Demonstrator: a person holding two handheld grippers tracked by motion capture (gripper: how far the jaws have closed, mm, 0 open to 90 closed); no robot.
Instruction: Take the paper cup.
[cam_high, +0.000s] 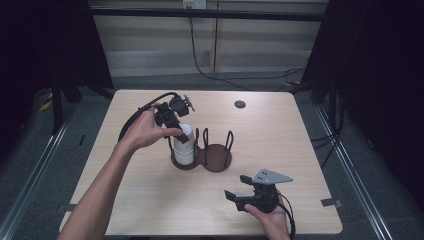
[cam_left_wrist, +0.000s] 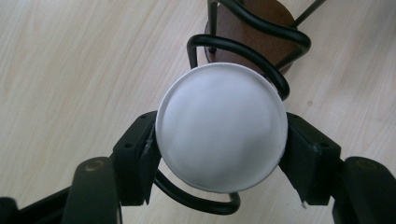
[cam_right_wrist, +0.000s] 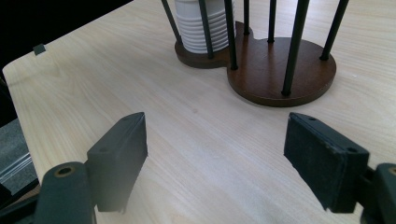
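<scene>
Stack of white paper cups (cam_high: 184, 145) in the left bay of a two-bay wire cup holder (cam_high: 216, 157), pinched at the top by the left gripper (cam_high: 179, 131).

The stack stands inverted, its flat round bottom (cam_left_wrist: 221, 127) facing up between the jaws, which press on opposite sides of the top cup; the dark pads (cam_left_wrist: 136, 156) touch its rim on either side. To do this well, I judge the grip should stay centred and level, and any lift should go straight up along the wire posts so the cup does not snag the black loop (cam_left_wrist: 243, 51) or drag the cups below with it. The right gripper (cam_high: 243, 188) rests well apart near the table's (cam_high: 280, 120) front edge, jaws spread with nothing between them, aimed at the holder's vacant wooden bay (cam_right_wrist: 280, 77).
</scene>
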